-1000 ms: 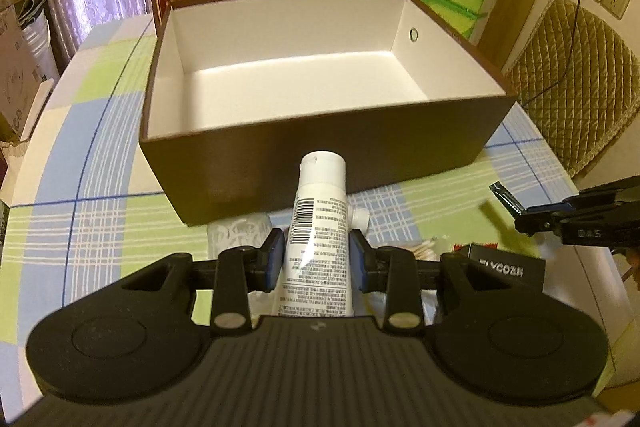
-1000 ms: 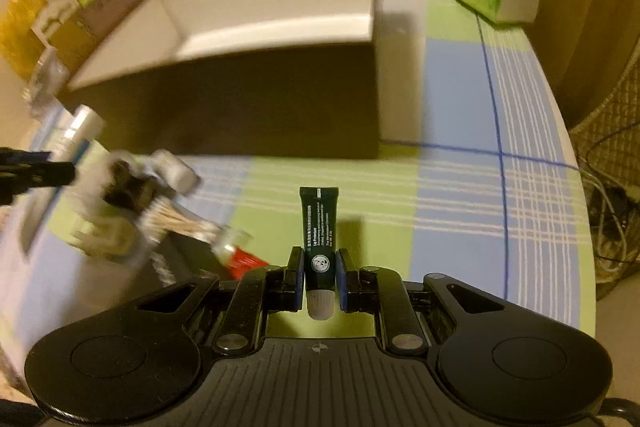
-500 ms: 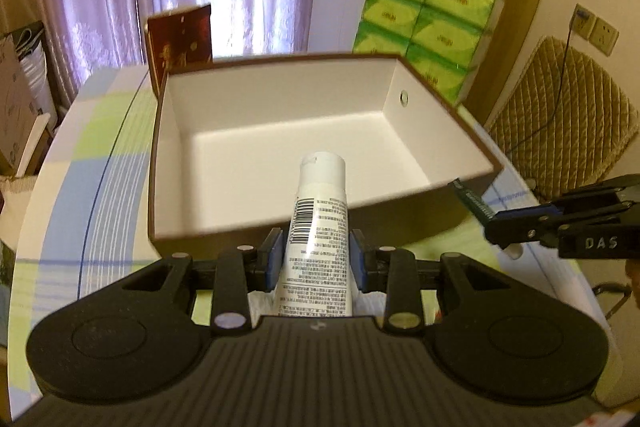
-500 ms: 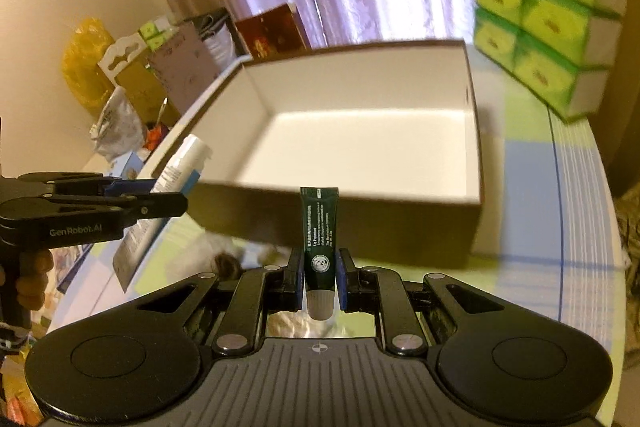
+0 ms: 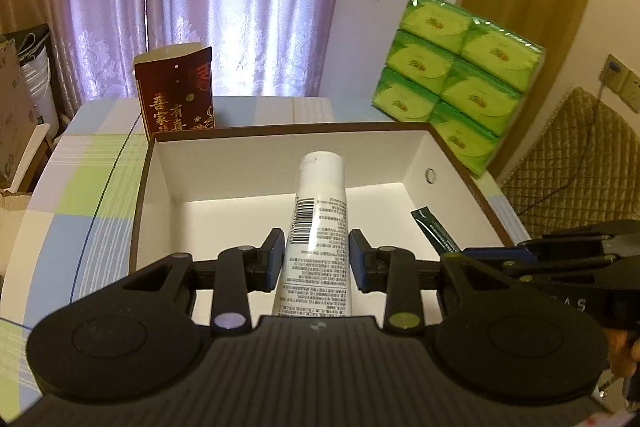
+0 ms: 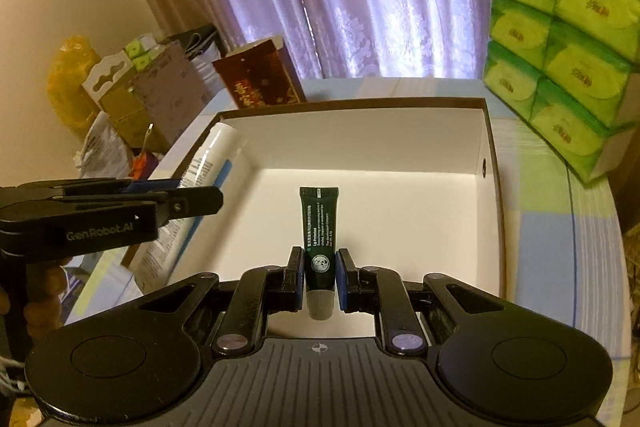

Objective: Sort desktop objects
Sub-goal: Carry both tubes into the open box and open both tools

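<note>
Left claw (image 5: 316, 259) is clamped on a smooth white plastic tube (image 5: 318, 227), barcode and print facing up, its base hidden behind the claw body. Right claw (image 6: 319, 281) grips a slim dark green tube (image 6: 319, 227) just above its translucent cap. Both are held over the brown, white-lined rectangular box (image 6: 490, 163) on the checked worktop (image 5: 80, 187). The green tube's small print is illegible.
</note>
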### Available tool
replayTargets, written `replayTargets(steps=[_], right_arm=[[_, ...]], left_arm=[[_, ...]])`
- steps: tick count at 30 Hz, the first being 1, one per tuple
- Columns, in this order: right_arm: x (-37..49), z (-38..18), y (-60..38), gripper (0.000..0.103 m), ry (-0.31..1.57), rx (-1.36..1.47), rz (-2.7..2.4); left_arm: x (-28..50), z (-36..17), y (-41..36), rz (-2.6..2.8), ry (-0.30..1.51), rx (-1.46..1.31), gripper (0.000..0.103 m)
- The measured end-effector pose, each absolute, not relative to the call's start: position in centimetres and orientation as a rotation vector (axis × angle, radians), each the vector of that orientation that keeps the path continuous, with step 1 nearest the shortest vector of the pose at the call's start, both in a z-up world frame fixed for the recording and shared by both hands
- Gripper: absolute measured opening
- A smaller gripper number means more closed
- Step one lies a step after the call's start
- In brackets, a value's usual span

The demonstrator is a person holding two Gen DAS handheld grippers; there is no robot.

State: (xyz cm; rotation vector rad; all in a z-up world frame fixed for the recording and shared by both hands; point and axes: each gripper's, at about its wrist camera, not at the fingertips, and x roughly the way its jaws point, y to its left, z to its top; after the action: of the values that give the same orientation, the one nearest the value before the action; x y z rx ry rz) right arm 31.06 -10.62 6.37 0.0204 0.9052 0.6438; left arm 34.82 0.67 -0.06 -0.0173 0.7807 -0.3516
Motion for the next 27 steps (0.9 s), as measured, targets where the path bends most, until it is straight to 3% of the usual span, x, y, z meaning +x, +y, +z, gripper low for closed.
replayTargets(steps=[20,27], right_arm=[[37.2,-1.3,-9.0,0.013,1.118,-0.041,0.533],[37.6,-2.2,-9.0,0.013,1.156,-0.045,0.523]], left_arm=[[42.2,-10.1,-1.9,-0.187,1.090,-0.127,0.029],[42.8,-11.2,-1.9,-0.184,1.154,-0.132,0.030]])
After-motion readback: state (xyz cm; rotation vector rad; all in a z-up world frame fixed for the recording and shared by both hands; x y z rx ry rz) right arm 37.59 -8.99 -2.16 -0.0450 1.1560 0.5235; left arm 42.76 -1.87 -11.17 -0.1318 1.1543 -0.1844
